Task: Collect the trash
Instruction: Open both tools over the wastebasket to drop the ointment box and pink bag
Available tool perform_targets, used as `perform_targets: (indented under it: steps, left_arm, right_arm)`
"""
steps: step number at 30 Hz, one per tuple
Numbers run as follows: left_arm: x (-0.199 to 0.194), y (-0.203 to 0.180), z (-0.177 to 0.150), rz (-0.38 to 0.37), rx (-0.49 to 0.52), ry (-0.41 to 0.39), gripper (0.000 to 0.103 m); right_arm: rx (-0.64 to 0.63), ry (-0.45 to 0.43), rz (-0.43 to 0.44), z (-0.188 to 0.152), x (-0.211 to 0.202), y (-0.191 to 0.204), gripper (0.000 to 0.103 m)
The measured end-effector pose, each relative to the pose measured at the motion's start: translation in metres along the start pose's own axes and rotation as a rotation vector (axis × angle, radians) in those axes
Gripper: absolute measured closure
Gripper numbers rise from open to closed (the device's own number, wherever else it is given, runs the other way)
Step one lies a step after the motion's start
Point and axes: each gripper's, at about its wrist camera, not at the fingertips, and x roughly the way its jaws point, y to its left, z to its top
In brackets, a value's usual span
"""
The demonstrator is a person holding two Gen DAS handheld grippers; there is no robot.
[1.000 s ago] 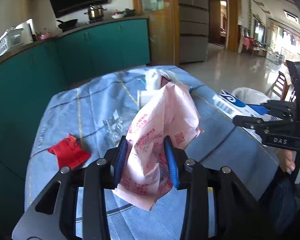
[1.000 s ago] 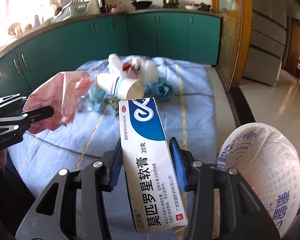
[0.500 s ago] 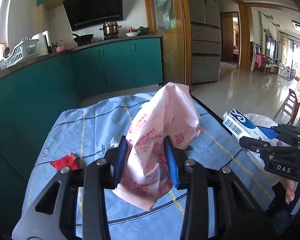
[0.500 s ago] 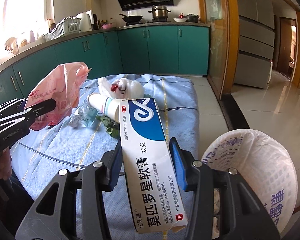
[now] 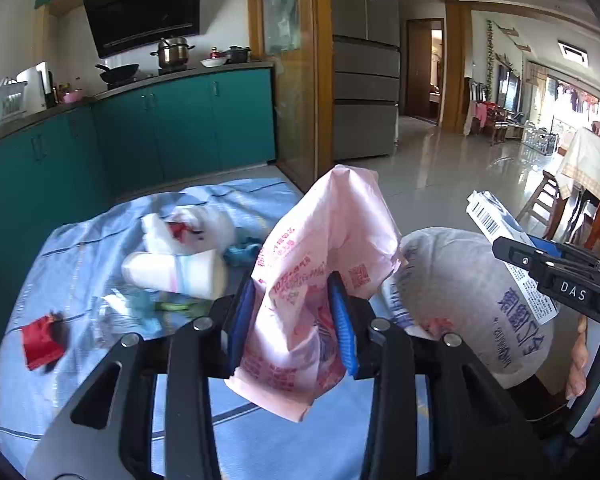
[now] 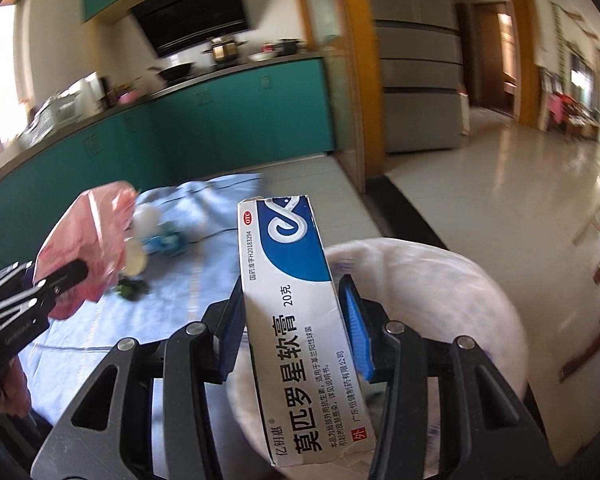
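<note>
On the left, a red crumpled wrapper [image 5: 42, 338], a tipped white paper cup [image 5: 176, 272] and other scraps remain on the blue cloth-covered table [image 5: 76, 240]. The left gripper [image 5: 292, 320] pinches a crumpled pink plastic bag [image 5: 324, 248]; further right, the right gripper [image 6: 296, 324] clamps a white-and-blue cardboard ointment box [image 6: 296, 292]. Both have swung away from the table within the last second and now hang over the white-lined trash bin [image 5: 468, 280] at its right edge, which now fills far more of both views, so dropping both pieces looks imminent.

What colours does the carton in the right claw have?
The carton is white with a blue band and black print; the right wrist view shows it best.
</note>
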Motion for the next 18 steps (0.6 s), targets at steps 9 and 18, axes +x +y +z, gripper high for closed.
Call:
perform_targets:
  steps: [9, 18]
  left_arm:
    - [0.036, -0.079, -0.003, -0.039, 0.082, 0.022, 0.065]
    - [0.071, -0.143, -0.021, -0.126, 0.139, 0.101, 0.064]
  right_arm:
    - [0.124, -0.027, -0.115, -0.012, -0.023, -0.064, 0.057]
    - [0.167, -0.021, -0.162, -0.022, -0.030, -0.084, 0.057]
